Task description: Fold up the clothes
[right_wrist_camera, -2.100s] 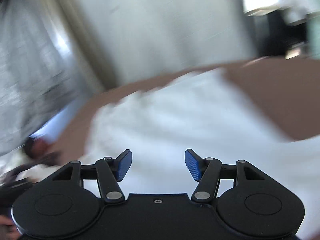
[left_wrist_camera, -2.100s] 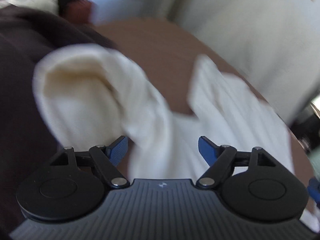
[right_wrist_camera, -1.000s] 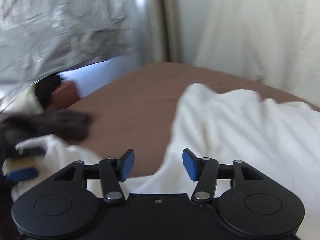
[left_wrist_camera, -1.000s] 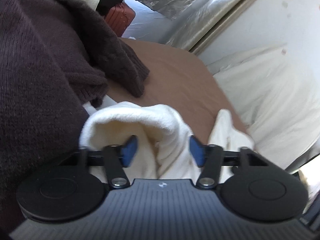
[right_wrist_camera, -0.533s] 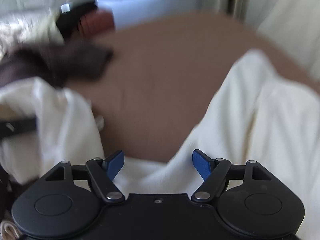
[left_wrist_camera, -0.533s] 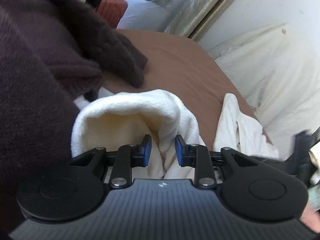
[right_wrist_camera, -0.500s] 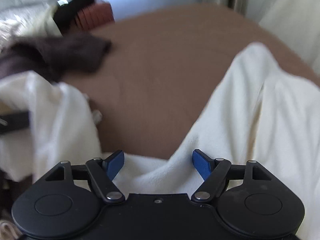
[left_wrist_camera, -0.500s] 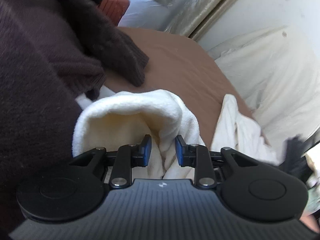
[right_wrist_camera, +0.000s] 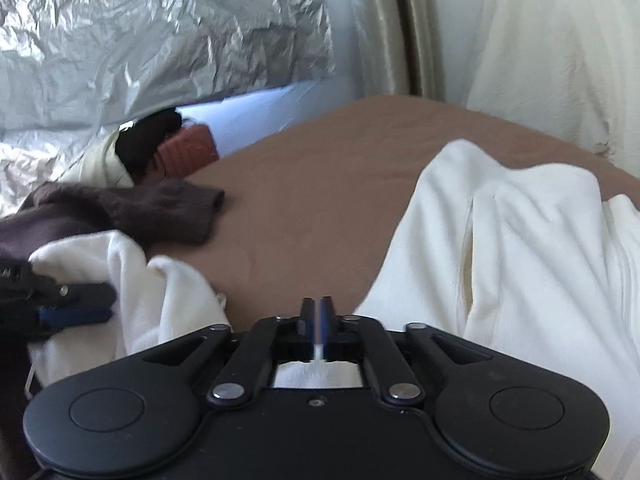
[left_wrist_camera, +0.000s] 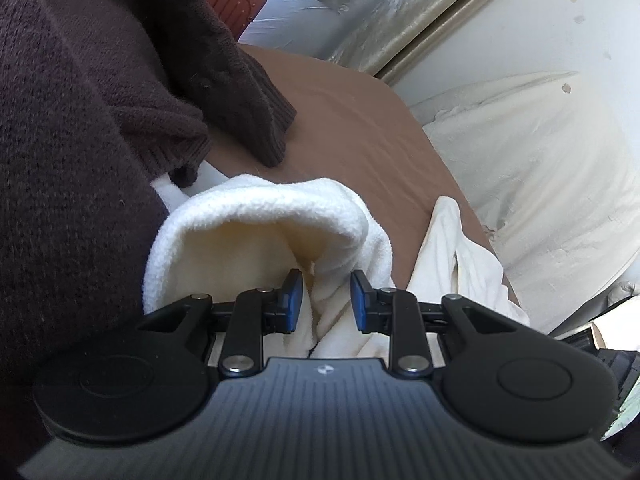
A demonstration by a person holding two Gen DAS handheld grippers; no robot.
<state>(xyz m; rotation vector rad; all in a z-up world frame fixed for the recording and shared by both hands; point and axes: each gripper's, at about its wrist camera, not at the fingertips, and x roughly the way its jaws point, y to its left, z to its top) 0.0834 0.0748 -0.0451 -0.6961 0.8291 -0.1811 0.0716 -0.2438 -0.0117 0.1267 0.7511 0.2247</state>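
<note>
A cream fleece garment [left_wrist_camera: 256, 224] lies bunched on a brown bed sheet [left_wrist_camera: 352, 120]. My left gripper [left_wrist_camera: 322, 300] is shut on a thick fold of it, blue pads pressed on both sides. In the right wrist view the same garment [right_wrist_camera: 520, 248] spreads to the right, with another part at the left [right_wrist_camera: 160, 292]. My right gripper [right_wrist_camera: 316, 320] is shut, with a thin edge of the cream fabric pinched between its pads. The left gripper also shows at the left edge of the right wrist view [right_wrist_camera: 64, 304].
A dark brown knitted sweater [left_wrist_camera: 80, 120] lies heaped at the left, partly over the cream garment; it also shows in the right wrist view [right_wrist_camera: 120, 208]. A reddish suitcase [right_wrist_camera: 186, 152] and crinkled silver sheeting [right_wrist_camera: 160, 40] stand beyond the bed. White draped cloth [left_wrist_camera: 540, 160] hangs at the right.
My right gripper was open half a second ago and has closed on the cream garment's edge. My left gripper closed on the fold earlier and still holds it.
</note>
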